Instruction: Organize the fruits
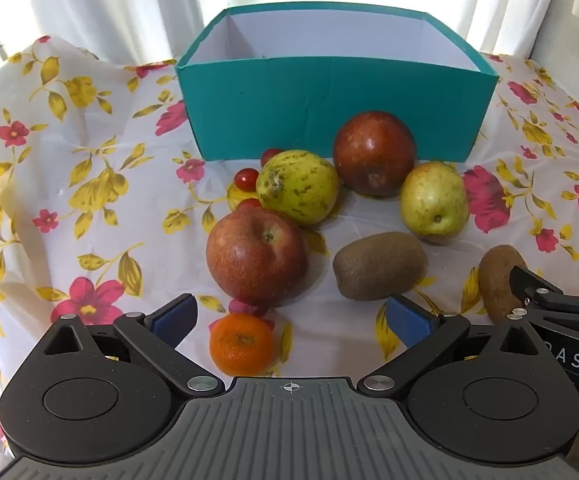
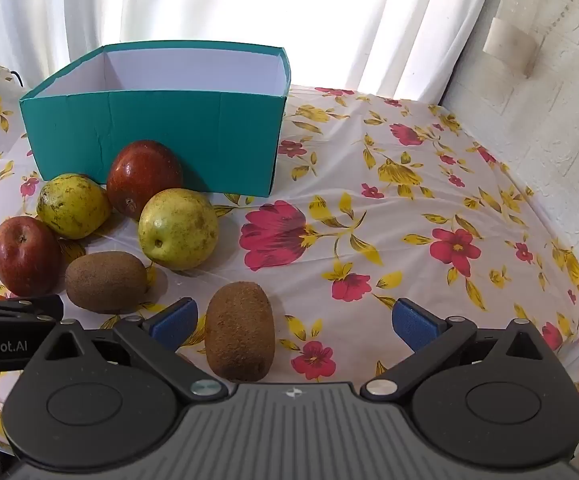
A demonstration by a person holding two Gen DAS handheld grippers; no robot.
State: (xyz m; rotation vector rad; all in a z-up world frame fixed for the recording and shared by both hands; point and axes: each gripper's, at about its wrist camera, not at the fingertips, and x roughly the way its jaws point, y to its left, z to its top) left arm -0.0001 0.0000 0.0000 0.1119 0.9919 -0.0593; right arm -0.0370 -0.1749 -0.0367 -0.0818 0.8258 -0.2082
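Still nothing held: left gripper, right gripper jaws spread wide. Round kiwi at bottom center may roll off; box upper left looks light, may slide.

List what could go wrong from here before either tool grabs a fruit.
1. The right tool is open around the near kiwi, which sits off-centre toward the left finger; closing may push it away.
2. The fruits crowd together: lifting the apple could roll the touching pear or the cherry tomatoes.
3. The teal box has tall walls; a low carry could hit one.
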